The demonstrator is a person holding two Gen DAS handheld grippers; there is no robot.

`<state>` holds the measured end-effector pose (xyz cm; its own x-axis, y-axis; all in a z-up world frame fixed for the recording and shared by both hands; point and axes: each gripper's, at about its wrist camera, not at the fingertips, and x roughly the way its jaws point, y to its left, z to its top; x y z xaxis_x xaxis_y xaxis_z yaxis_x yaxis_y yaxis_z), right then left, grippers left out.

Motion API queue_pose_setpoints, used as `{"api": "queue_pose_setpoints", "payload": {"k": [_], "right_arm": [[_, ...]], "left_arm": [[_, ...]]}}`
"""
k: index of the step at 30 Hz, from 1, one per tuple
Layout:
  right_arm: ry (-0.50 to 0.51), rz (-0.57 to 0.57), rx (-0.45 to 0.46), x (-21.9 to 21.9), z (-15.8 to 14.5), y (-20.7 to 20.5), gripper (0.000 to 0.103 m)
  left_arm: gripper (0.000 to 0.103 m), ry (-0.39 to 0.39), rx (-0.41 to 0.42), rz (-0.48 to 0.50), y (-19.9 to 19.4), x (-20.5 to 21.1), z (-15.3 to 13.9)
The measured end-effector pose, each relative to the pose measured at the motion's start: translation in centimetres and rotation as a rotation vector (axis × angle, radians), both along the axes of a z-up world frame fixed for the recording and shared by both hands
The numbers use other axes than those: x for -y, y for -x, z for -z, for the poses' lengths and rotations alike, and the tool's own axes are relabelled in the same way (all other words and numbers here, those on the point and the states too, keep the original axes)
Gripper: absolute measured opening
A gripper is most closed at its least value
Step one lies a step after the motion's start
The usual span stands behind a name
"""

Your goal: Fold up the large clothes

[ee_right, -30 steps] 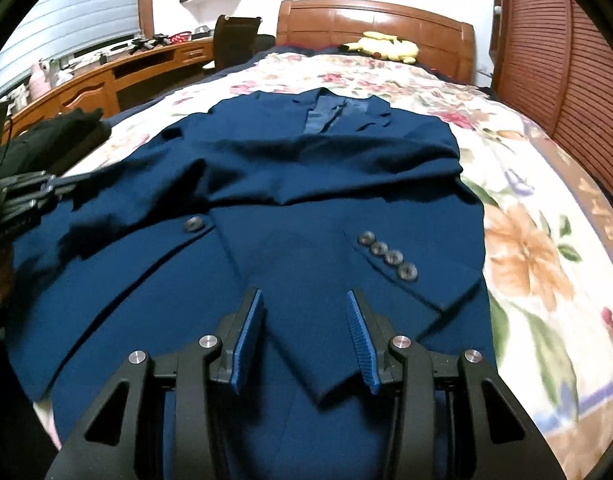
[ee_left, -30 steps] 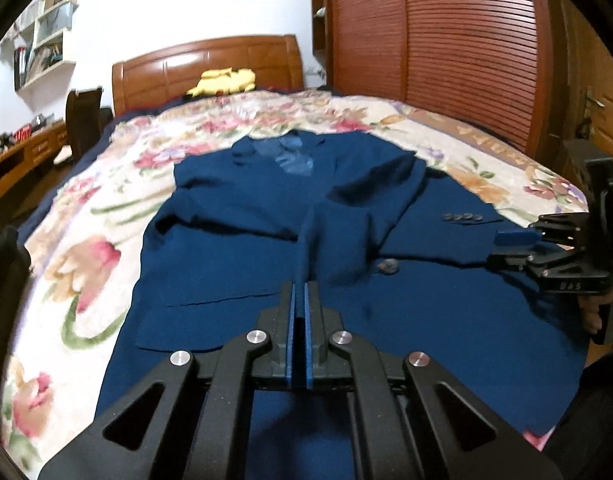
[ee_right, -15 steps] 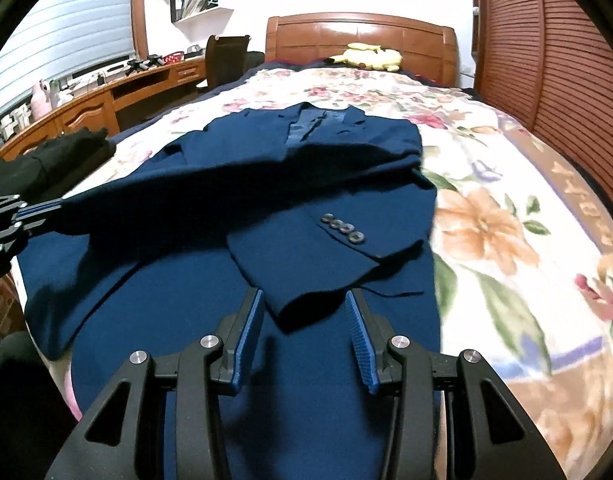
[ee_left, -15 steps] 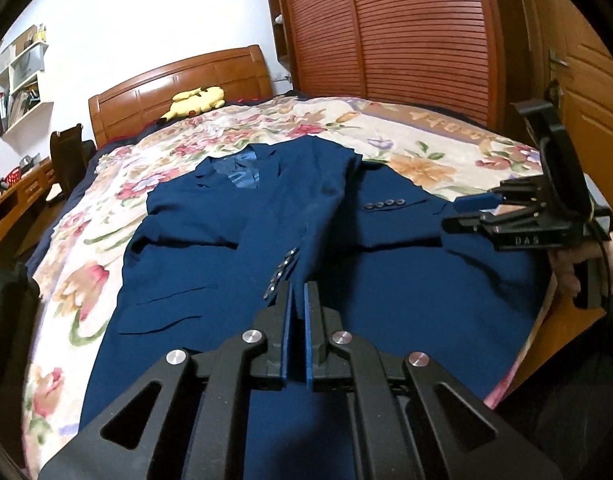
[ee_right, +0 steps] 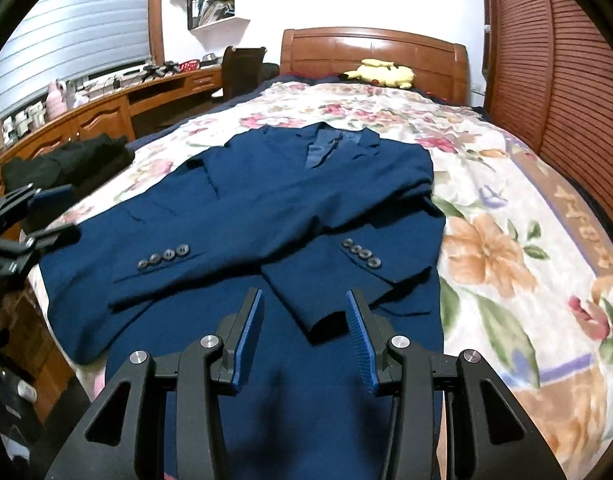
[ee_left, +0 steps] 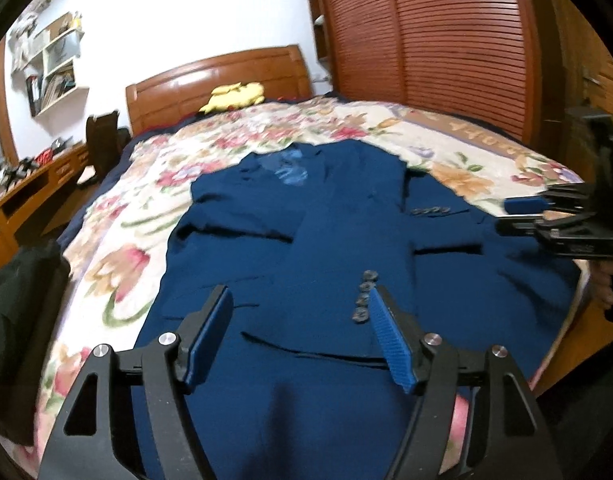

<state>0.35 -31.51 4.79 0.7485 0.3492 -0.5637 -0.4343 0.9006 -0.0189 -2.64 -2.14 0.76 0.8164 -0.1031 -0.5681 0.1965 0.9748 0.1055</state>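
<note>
A navy blue suit jacket (ee_left: 306, 216) (ee_right: 266, 200) lies face up on a floral bedspread (ee_left: 118, 264), collar toward the headboard. Both sleeves are folded across its front. My left gripper (ee_left: 302, 296) hangs over the left sleeve's cuff, whose buttons (ee_left: 364, 296) sit beside the right finger. Its jaws are opening and the pads press on nothing. My right gripper (ee_right: 304, 294) stands open just short of the other cuff (ee_right: 326, 304), with nothing gripped. Each gripper shows at the edge of the other's view, the right gripper (ee_left: 522, 216) and the left gripper (ee_right: 46, 216).
A yellow plush toy (ee_right: 382, 72) rests against the wooden headboard. A heap of black clothing (ee_right: 66, 164) lies at the bed's left edge, with a wooden desk (ee_right: 106, 112) and a chair behind it. Louvred wardrobe doors (ee_left: 446, 40) run along the right side.
The left gripper was shut on the sleeve's cuff and carried it across the jacket; it has since opened and the sleeve lies flat. The right gripper drew back, staying open.
</note>
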Motion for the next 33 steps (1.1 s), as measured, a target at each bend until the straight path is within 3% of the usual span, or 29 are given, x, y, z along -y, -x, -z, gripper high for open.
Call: {"api": "queue_pose_setpoints", "payload": {"k": [5,10,16,20,21,31,33], "right_arm": [[-0.001,-0.002,0.007,0.5,-0.9,0.8,0.044],[-0.02,0.004,0.011,0.8,-1.3,1.0,0.044],[-0.006,-0.003,0.008,0.3,-1.0,1.1,0.044],[-0.003,-0.005,0.008,0.3,-1.0,1.0,0.044],[0.002,-0.002,0.009,0.3,-1.0,1.0,0.044],[0.006,-0.008,0.013,0.4,-1.0,1.1,0.044],[0.005,-0.008,0.009,0.4,-0.9,1.0,0.044]], "left_arm": [[0.071,-0.023,-0.075,-0.023,-1.7,-0.4,2.4],[0.071,0.017,-0.144,-0.023,-2.7,-0.9,4.3],[0.041,0.09,-0.199,0.019,-3.2,-0.7,5.0],[0.007,0.09,-0.225,0.028,-3.6,-0.5,5.1],[0.003,0.081,-0.224,0.019,-3.6,-0.6,4.9],[0.0,0.082,-0.146,-0.068,-3.4,-3.5,2.6],[0.004,0.095,-0.154,-0.082,-3.9,-4.1,2.6]]}}
